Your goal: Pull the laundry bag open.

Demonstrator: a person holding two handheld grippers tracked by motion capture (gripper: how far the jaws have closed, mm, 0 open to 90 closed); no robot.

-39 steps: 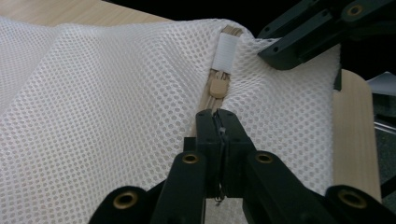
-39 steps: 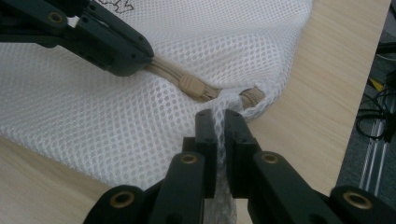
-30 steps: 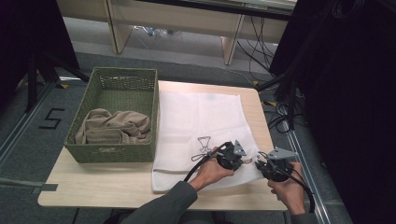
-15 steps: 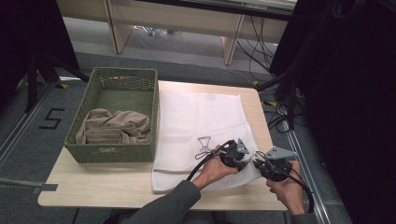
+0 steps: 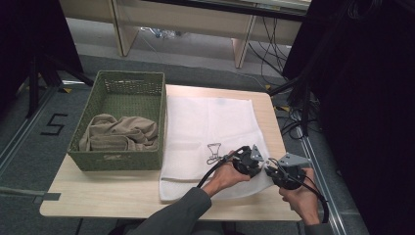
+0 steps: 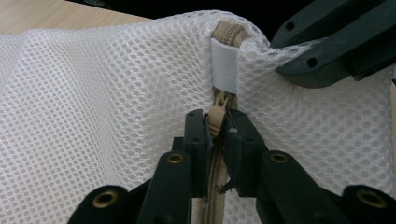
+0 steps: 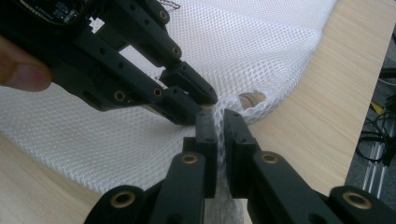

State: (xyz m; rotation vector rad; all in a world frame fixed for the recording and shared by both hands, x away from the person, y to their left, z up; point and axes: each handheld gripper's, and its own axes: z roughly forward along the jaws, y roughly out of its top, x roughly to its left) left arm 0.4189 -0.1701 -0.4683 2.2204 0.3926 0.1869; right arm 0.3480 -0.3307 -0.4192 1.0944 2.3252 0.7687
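A white mesh laundry bag [image 5: 210, 127] lies flat on the wooden table [image 5: 98, 196], with a small black print near its front. Both grippers meet at its near right corner. My left gripper [image 6: 218, 127] is shut on the tan zipper pull [image 6: 216, 116], just below a white fabric tab [image 6: 224, 65]. My right gripper [image 7: 215, 122] is shut on a pinch of the mesh [image 7: 233, 56] at the corner, next to the left gripper's jaws. In the high view the left gripper [image 5: 248, 160] sits just left of the right gripper [image 5: 285, 175].
A green woven basket [image 5: 117, 88] holding a crumpled beige cloth [image 5: 120, 134] stands left of the bag. The table's right edge runs close to my right hand. Cables [image 5: 293, 117] lie on the floor beyond it.
Both hands have shifted slightly at the bag's corner; the grippers stay close together there.
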